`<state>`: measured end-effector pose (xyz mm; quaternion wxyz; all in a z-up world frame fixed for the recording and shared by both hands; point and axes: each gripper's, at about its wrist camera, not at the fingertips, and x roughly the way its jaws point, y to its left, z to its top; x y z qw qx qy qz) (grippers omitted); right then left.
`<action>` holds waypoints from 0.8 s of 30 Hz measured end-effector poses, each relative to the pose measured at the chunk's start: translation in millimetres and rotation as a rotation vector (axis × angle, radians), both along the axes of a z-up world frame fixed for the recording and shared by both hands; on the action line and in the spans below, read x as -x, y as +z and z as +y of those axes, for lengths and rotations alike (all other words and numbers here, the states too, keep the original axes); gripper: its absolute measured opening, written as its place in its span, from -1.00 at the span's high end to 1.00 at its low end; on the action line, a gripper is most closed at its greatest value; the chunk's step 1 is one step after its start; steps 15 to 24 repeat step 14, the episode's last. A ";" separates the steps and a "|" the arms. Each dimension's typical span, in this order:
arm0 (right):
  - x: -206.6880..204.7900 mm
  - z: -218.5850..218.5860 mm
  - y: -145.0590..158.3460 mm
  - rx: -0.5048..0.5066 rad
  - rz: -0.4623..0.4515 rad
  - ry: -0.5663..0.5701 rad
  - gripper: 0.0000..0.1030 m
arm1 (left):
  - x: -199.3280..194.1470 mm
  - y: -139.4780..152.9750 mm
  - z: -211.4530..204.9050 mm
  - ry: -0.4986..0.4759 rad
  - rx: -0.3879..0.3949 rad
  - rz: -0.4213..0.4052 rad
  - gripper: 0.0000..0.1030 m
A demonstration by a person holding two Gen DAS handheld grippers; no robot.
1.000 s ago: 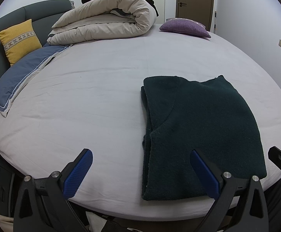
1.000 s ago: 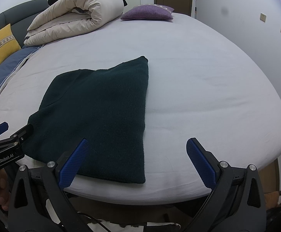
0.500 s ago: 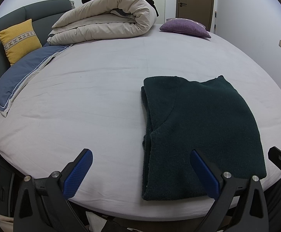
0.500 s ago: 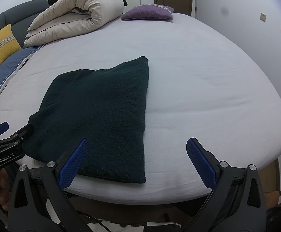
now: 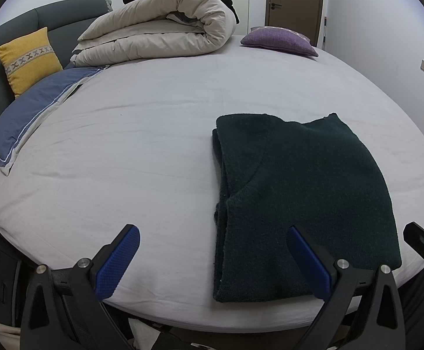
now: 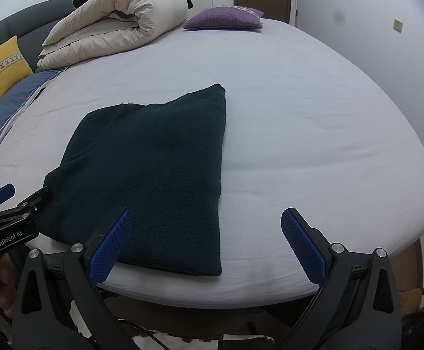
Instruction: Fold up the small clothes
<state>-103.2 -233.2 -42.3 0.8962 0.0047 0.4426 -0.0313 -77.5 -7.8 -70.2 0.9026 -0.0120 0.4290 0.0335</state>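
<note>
A dark green knitted garment lies folded flat near the front edge of the bed; the right wrist view shows the same garment left of centre. My left gripper stands open above the bed's front edge, its right finger over the garment's near part, nothing held. My right gripper is open too, its left finger over the garment's near right corner. Each gripper shows at the edge of the other's view.
A rolled beige duvet lies at the back of the bed, a purple cushion beside it. A yellow cushion and a blue pillow lie at the left. A wall bounds the right side.
</note>
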 end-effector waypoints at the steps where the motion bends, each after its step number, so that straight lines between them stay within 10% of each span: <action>1: -0.2 -0.1 0.2 -0.001 0.000 0.001 -0.99 | 0.0 -0.7 -0.3 -0.001 0.000 0.001 -1.00; 24: -1.8 1.0 -2.5 -0.008 0.008 0.004 -0.99 | 1.2 -1.8 -7.6 -0.014 -0.029 -0.022 -1.00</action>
